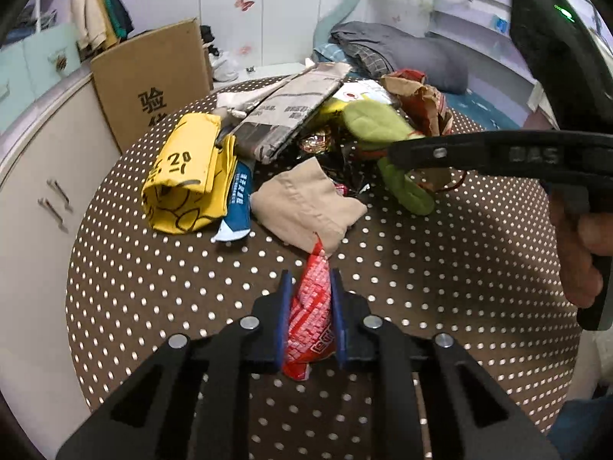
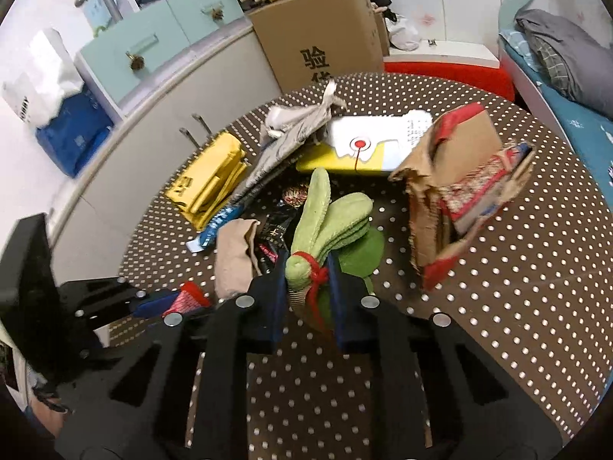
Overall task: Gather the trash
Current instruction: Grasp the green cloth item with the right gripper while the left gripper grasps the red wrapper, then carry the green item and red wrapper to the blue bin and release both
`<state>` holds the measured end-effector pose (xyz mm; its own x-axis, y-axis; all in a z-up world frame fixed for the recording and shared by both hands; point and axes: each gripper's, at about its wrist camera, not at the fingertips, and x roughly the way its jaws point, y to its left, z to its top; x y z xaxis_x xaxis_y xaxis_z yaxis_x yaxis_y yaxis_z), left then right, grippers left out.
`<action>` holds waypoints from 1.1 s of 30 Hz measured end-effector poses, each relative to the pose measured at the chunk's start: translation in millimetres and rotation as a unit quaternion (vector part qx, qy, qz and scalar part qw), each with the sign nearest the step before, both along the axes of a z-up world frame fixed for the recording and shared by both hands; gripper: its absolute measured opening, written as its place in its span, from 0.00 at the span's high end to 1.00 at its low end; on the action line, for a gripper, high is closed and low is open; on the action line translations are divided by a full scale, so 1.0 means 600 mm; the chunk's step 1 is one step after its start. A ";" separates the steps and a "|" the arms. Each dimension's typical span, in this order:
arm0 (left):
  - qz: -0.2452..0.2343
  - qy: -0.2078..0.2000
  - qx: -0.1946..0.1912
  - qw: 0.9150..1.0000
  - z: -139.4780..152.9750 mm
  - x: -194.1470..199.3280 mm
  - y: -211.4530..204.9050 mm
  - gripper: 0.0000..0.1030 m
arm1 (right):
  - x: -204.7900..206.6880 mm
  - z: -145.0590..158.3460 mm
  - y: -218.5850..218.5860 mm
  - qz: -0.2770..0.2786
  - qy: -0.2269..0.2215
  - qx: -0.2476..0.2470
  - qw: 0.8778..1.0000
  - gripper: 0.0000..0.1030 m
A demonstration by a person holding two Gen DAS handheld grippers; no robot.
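both grippers are loaded: left gripper (image 1: 309,299) is pinched on a red wrapper (image 1: 311,306) near the table's (image 1: 153,306) near edge, right gripper (image 2: 308,287) is clamped on a green cloth bundle (image 2: 329,222) mid-table. that thin wrapper could slide out, and the bundle might drag neighbouring black packets (image 2: 274,237).

crumpled red wrapper (image 1: 311,308) with white print, pinched upright between the left gripper (image 1: 308,306) jaws, just in front of the beige cloth (image 1: 306,207), green fabric bundle (image 2: 329,226) tied with red string, clamped in the right gripper (image 2: 306,295) jaws, right of the beige cloth
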<state>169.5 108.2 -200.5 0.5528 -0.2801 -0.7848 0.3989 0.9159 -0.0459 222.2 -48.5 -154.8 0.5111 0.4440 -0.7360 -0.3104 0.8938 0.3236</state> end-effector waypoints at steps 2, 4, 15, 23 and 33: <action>0.003 -0.003 -0.003 1.000 0.007 -0.006 0.001 0.83 | -0.012 0.014 -0.015 0.005 -0.006 0.019 1.000 0.81; 0.010 -0.008 -0.005 1.000 0.017 -0.016 -0.005 0.83 | -0.023 0.029 -0.029 0.011 -0.012 0.038 0.999 0.81; 0.028 -0.044 -0.065 0.997 0.113 -0.025 -0.038 0.83 | -0.075 0.136 -0.133 0.022 -0.077 0.123 0.989 0.81; 0.002 -0.071 -0.108 0.992 0.189 -0.001 -0.119 0.83 | -0.106 0.199 -0.264 -0.046 -0.143 0.135 0.979 0.81; -0.056 -0.086 -0.138 0.985 0.241 0.036 -0.269 0.83 | -0.144 0.236 -0.463 -0.170 -0.194 0.118 0.959 0.81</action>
